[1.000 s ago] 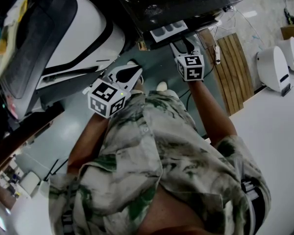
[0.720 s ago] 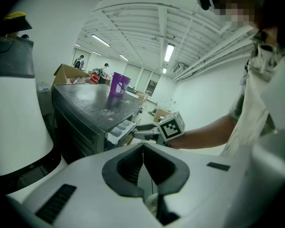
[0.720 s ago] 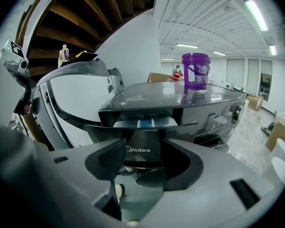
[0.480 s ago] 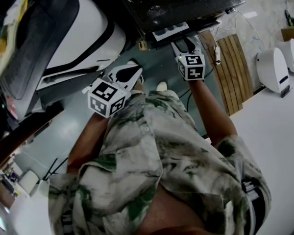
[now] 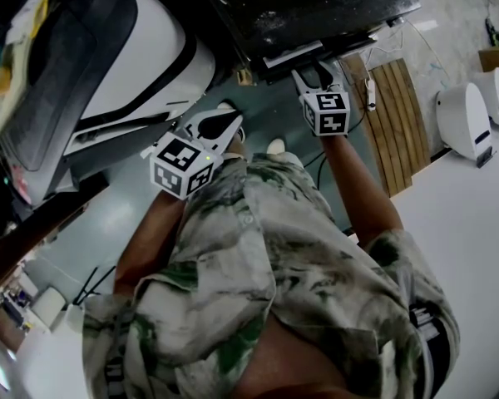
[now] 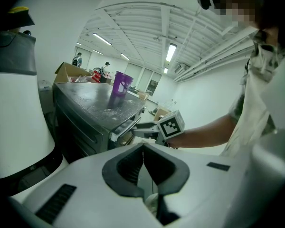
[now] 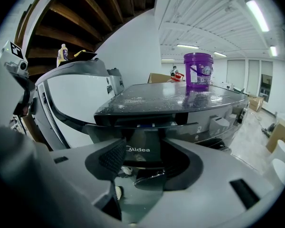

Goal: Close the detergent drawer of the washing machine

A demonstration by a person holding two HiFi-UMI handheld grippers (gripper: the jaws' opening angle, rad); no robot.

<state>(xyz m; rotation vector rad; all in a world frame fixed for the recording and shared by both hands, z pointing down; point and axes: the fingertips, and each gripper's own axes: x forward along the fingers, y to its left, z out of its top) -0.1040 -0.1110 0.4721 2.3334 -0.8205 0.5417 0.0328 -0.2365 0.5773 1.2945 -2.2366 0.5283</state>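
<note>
The dark grey washing machine (image 5: pixel 316 7) stands at the top of the head view. Its detergent drawer (image 5: pixel 293 54) sticks out only a thin strip. My right gripper (image 5: pixel 314 75) is open, its fingertips against the drawer front. In the right gripper view the drawer front (image 7: pixel 142 149), marked Midea, fills the gap between the spread jaws of the right gripper (image 7: pixel 145 163). My left gripper (image 5: pixel 227 120) hangs lower left, away from the machine, shut on nothing. The left gripper view shows its pads meeting (image 6: pixel 143 167), and beyond them the right gripper (image 6: pixel 143 129) at the drawer (image 6: pixel 126 127).
A purple bucket (image 7: pixel 198 70) stands on the machine's top. A large white appliance (image 5: pixel 125 48) is close on the left. A slatted wooden board (image 5: pixel 395 115) and a white device (image 5: pixel 466 115) lie to the right. The person's patterned shirt (image 5: pixel 266 273) fills the lower head view.
The drawer has slid inward: its open compartments showed a second ago, now only a thin strip shows. My right gripper moved forward with it. The left gripper stayed still.
</note>
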